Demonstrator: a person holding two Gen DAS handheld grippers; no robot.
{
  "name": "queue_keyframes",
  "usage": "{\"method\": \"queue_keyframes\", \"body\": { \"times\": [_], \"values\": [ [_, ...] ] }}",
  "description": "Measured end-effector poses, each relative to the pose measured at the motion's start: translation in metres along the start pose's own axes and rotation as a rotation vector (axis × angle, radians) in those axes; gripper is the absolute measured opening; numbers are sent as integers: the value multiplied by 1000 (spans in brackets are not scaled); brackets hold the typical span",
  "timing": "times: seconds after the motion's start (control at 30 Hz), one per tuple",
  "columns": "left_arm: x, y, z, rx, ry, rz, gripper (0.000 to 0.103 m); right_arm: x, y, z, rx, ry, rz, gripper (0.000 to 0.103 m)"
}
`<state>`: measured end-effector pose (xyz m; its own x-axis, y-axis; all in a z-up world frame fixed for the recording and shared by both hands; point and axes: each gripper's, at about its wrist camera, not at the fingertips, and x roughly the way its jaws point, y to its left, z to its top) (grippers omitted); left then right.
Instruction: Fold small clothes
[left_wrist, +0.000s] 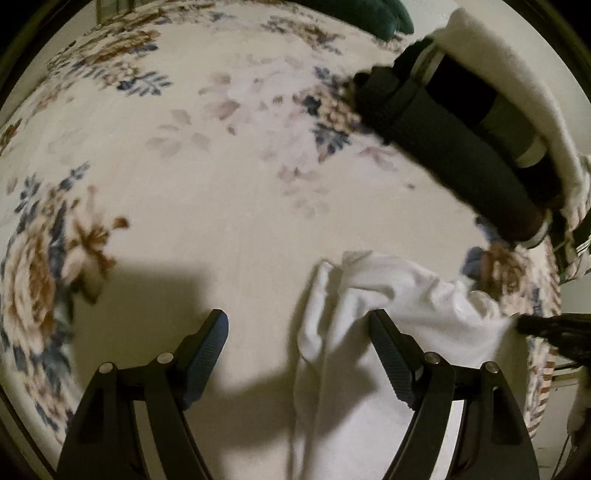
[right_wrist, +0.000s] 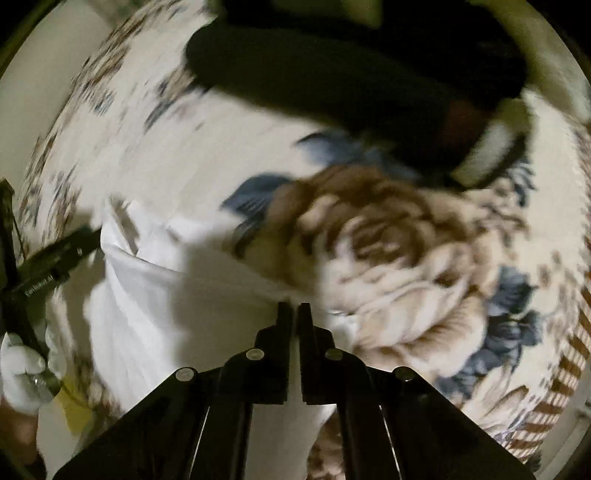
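While my right gripper (right_wrist: 294, 308) pinches the white cloth (right_wrist: 177, 295) edge to lift it | left gripper (left_wrist: 297, 325) spread wide over cloth, ready for second corner | cloth rumpled on floral blanket (left_wrist: 221, 184) | dark socks (left_wrist: 443, 155) beyond.

Only one bit of lettering anywhere: small pale print along the black arm of the left gripper (right_wrist: 88, 236), far to the left of the closed jaws in the right wrist view. Too blurred and small to spell out. Nothing readable on the white garment (right_wrist: 177, 295), the dark clothes (left_wrist: 443, 147) or the flowered blanket (left_wrist: 221, 184) ahead of the spread jaws in the left wrist view.
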<state>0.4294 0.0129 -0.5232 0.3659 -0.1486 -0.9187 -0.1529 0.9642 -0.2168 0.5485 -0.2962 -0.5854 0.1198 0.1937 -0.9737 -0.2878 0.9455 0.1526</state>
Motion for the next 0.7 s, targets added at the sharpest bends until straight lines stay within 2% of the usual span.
{"method": "queue_keyframes", "body": {
  "times": [0.1, 0.2, 0.3, 0.37, 0.47, 0.53, 0.57, 0.6, 0.67, 0.7],
  "values": [
    [13, 2, 4, 13, 33, 15, 81, 1, -19, -6, 85, -22, -10, 1],
    [16, 2, 6, 21, 49, 22, 82, 8, -42, -12, 194, -17, 62, 1],
    [8, 4, 9, 4, 51, 14, 82, 8, -41, -14, 169, -22, 89, 1],
    [-1, 5, 12, 2, 41, -1, 82, 6, -29, -12, 120, -10, 104, 2],
    [-14, 1, 13, 32, 20, 17, 82, -12, -10, -9, 28, -33, 122, 6],
    [-20, -4, 13, 61, 8, 34, 82, -18, 10, -9, -83, -33, 121, 22],
    [-23, -8, 14, 78, -2, 46, 82, -16, 23, -8, -150, -23, 108, 36],
    [-24, -12, 15, 96, -9, 55, 82, -12, 37, -8, -226, -11, 89, 46],
    [-24, -20, 17, 119, -11, 62, 82, -2, 56, -8, -333, 18, 58, 46],
    [-23, -24, 20, 126, -12, 63, 82, 4, 64, -9, -377, 35, 29, 32]
  ]
}}
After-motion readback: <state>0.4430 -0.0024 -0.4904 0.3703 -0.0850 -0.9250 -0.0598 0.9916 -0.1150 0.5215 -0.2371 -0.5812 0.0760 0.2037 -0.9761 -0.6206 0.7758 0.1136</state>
